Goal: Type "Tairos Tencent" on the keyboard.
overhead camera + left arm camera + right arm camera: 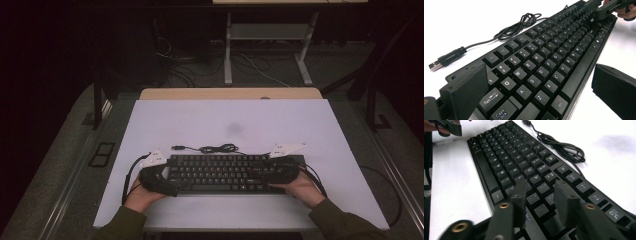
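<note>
A black keyboard (227, 173) lies on a white desk (200, 125). The left tool (536, 87) straddles its end, spread wide. The right tool (541, 195) hovers above its keys, parted.

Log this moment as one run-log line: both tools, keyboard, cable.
left tool: open, straddling keyboard left end | right tool: open over right-end keys | cable: unplugged, coiled behind keyboard

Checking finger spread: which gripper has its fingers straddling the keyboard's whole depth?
The left gripper: its fingers flank the keyboard edges; the right gripper's hover over keys.
</note>
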`<state>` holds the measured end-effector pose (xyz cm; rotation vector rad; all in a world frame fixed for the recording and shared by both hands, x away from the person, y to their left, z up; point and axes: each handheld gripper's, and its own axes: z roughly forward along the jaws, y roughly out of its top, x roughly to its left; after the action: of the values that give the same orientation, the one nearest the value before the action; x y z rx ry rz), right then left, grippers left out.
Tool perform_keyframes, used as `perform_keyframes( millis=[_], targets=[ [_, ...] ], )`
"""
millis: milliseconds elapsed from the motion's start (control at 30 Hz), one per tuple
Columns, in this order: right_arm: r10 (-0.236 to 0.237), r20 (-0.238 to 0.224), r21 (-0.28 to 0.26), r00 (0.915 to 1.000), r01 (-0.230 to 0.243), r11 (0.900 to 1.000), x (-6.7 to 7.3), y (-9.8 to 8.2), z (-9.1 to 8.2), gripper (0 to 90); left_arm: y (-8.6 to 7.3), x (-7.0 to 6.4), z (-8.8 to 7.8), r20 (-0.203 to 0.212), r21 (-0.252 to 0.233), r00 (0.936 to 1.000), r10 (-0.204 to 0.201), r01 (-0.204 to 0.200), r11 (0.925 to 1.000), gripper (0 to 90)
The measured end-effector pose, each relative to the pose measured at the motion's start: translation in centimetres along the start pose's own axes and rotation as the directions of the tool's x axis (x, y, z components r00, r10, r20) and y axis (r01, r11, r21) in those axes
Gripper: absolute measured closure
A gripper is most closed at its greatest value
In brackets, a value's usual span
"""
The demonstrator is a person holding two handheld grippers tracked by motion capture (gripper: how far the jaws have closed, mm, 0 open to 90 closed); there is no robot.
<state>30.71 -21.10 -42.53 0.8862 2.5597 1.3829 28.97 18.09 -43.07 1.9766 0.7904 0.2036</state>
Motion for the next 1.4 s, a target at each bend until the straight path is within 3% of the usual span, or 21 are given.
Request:
perform_keyframes(
  millis=[200, 367, 1100, 1400],
  targets=[
    [-0.032, -0.013, 0.04, 0.9994, 0.032, 0.999, 0.4, -0.2, 0.3, 81.8, 0.0, 0.0, 0.0, -0.003, 0.001, 1.0, 0.001, -0.001, 1.0, 0.0],
    [-0.038, -0.021, 0.065, 0.9991, 0.039, 0.997, 0.5, -0.3, 0.5, 88.5, 0.0, 0.0, 0.0, -0.003, 0.006, 1.0, 0.006, -0.006, 1.0, 0.0],
    [-0.084, -0.039, 0.138, 0.9957, 0.088, 0.987, 0.9, -0.8, 1.3, 89.3, 0.3, -0.3, 0.4, -0.004, 0.006, 0.9998, 0.02, -0.02, 0.9998, 0.0],
    [-0.079, -0.041, 0.139, 0.9961, 0.084, 0.987, 0.9, -0.8, 1.3, 89.3, 0.8, -0.4, 0.8, 0.004, 0.001, 0.9997, 0.023, -0.023, 0.9997, 2.6]
  ],
)
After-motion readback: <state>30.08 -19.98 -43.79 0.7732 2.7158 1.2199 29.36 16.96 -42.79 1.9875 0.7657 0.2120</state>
